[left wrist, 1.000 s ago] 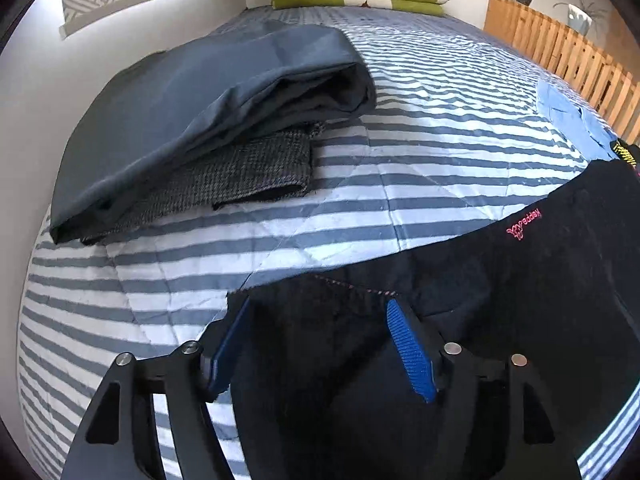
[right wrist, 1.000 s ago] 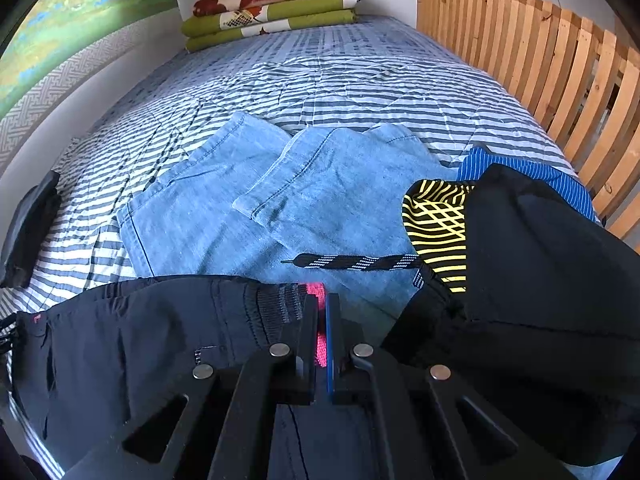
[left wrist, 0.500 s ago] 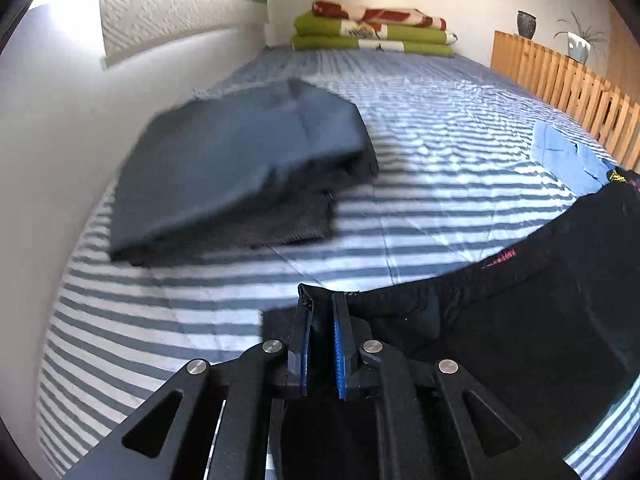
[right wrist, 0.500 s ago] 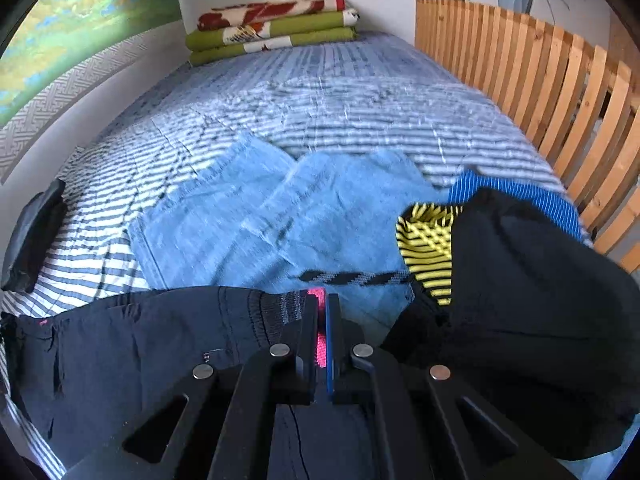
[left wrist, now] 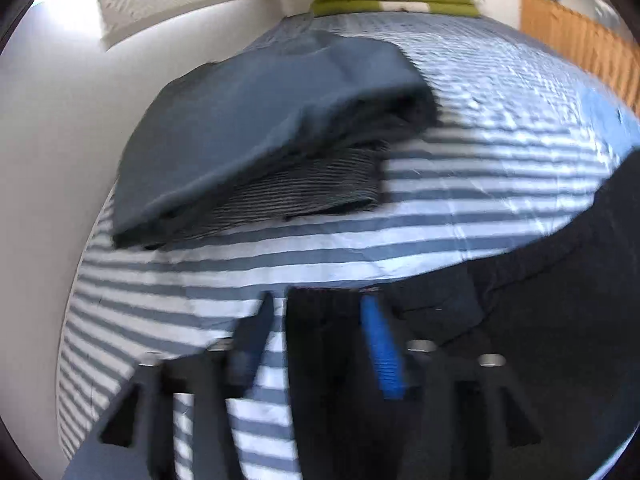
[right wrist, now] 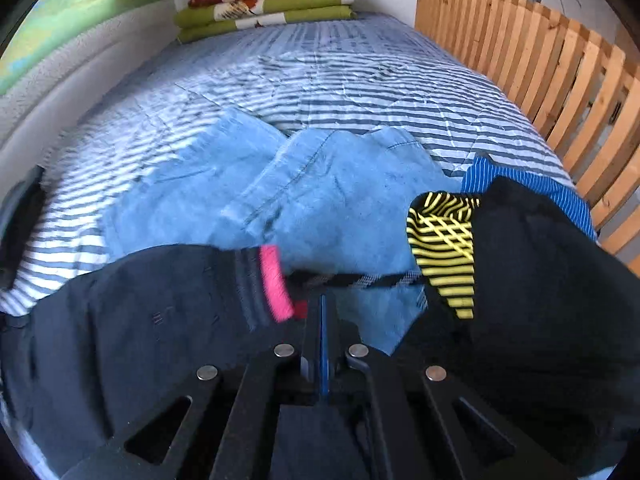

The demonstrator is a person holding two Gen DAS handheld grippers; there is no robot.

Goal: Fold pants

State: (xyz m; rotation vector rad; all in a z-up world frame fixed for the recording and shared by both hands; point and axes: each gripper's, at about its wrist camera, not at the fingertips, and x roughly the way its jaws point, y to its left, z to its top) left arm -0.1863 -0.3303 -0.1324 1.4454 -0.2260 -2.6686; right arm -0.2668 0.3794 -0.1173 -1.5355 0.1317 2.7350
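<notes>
Your left gripper (left wrist: 320,344) has just been opening; its fingers stand spread, the black pants' (left wrist: 540,340) edge lying between them, unpressed. Beyond those fingers, folded grey clothes (left wrist: 260,132) are stacked on the striped bed (left wrist: 460,184). Your right gripper (right wrist: 323,312) is pressed together on the pants (right wrist: 140,320) beside their pink band (right wrist: 274,282). Ahead of its fingers lie jeans (right wrist: 312,200); to their right, a black-and-yellow garment (right wrist: 520,280).
</notes>
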